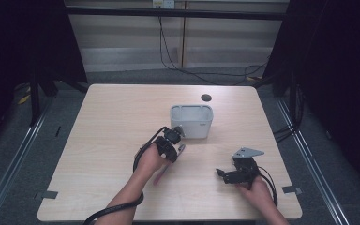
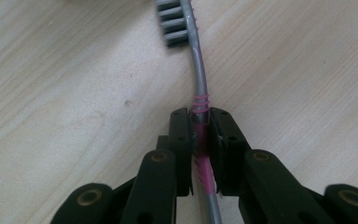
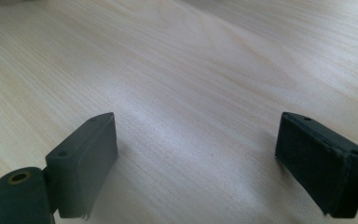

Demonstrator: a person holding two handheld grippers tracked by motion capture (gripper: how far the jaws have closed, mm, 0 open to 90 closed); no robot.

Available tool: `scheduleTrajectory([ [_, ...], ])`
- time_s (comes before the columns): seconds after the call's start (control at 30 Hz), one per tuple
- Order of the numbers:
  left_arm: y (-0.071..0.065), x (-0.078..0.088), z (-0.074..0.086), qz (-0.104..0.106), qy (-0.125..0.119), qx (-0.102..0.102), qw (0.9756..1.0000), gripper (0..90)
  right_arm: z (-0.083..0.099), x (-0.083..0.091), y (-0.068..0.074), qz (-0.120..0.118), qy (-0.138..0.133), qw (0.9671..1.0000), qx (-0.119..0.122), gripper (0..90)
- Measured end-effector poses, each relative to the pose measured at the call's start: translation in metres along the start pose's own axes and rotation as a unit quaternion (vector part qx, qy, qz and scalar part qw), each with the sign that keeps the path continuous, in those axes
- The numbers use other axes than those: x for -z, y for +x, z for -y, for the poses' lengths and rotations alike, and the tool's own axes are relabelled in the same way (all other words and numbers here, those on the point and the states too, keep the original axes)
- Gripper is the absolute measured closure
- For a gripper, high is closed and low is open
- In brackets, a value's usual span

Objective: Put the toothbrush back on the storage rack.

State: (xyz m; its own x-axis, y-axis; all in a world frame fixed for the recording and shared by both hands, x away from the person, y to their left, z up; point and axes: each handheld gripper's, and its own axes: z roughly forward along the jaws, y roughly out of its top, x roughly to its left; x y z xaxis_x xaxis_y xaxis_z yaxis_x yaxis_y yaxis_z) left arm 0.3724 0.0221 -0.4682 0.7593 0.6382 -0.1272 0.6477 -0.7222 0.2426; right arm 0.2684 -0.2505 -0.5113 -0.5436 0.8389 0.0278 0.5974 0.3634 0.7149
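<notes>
A grey toothbrush (image 2: 199, 70) with pink grip ribs lies on the wooden table (image 1: 112, 122), its grey bristle head pointing away in the left gripper view. My left gripper (image 2: 199, 116) is shut on its handle, both pads pressed against the sides. From above, the left gripper (image 1: 172, 152) sits just in front of a grey bin (image 1: 191, 121), and the toothbrush (image 1: 181, 150) sticks out on both sides of it. My right gripper (image 1: 222, 174) rests near the table's front right, jaws wide apart. In its own view the right gripper (image 3: 198, 154) has only bare wood between the pads.
The open-topped grey bin stands at the table's middle, a hand's width behind the left gripper. A small black round spot (image 1: 206, 97) lies behind the bin near the far edge. Cables run across the floor beyond the table.
</notes>
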Motion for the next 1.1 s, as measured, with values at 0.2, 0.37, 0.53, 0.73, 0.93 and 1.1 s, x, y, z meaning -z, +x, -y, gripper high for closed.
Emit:
scheduleTrajectory([
  [0.2,0.003,0.007,0.005,0.005,-0.022,0.011,0.9997,80.2,0.000,-0.001,-0.001,-0.005,-0.001,1.0000,0.004,11.8],
  [0.37,0.006,0.018,0.010,0.006,-0.042,0.019,0.9989,80.2,0.000,-0.001,-0.002,-0.006,0.000,1.0000,0.005,11.7],
  [0.53,0.013,0.033,0.015,0.006,-0.067,0.031,0.9972,80.2,-0.001,-0.001,-0.002,-0.008,0.000,0.9999,0.007,11.5],
  [0.73,0.017,0.044,0.017,-0.001,-0.101,0.043,0.9939,80.2,-0.001,-0.001,-0.002,-0.008,0.000,0.9999,0.007,11.5],
  [0.93,0.019,0.054,0.016,-0.002,-0.131,0.047,0.9903,80.2,-0.001,-0.001,-0.002,-0.008,-0.001,0.9999,0.007,11.5],
  [1.1,0.018,0.058,0.015,0.002,-0.148,0.048,0.9879,80.2,-0.001,-0.001,-0.002,-0.009,-0.001,0.9999,0.007,11.5],
])
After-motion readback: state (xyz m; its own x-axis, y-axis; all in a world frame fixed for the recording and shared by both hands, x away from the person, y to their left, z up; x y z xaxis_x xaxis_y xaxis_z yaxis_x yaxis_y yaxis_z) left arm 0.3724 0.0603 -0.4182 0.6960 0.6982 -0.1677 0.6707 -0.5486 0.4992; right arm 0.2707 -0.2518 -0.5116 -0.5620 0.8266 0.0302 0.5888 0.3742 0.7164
